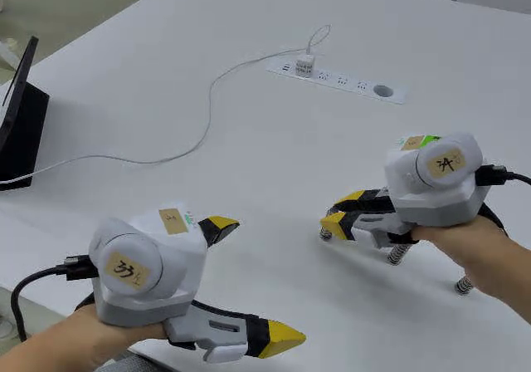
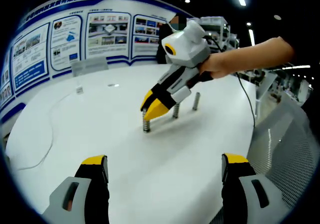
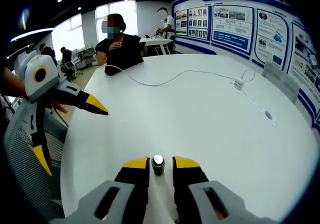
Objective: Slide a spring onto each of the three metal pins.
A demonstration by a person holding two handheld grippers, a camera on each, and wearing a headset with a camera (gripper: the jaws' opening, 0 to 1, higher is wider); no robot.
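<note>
Three upright metal pins stand in a row on the white table, each with a spring on it: the left pin (image 1: 325, 233), the middle pin (image 1: 398, 254) and the right pin (image 1: 463, 285). My right gripper (image 1: 336, 221) reaches down to the left pin. In the right gripper view its yellow-tipped jaws stand narrowly on either side of the spring on that pin (image 3: 158, 165), closed in on it. The left gripper view shows the right gripper (image 2: 152, 109) over the nearest pin (image 2: 146, 125). My left gripper (image 1: 253, 281) hovers open and holds nothing, well left of the pins.
A white power strip (image 1: 340, 80) with a plugged charger and a long white cable (image 1: 203, 115) lies at the back of the table. A dark tablet stand (image 1: 18, 123) sits at the left edge. A seated person (image 3: 117, 46) is across the table.
</note>
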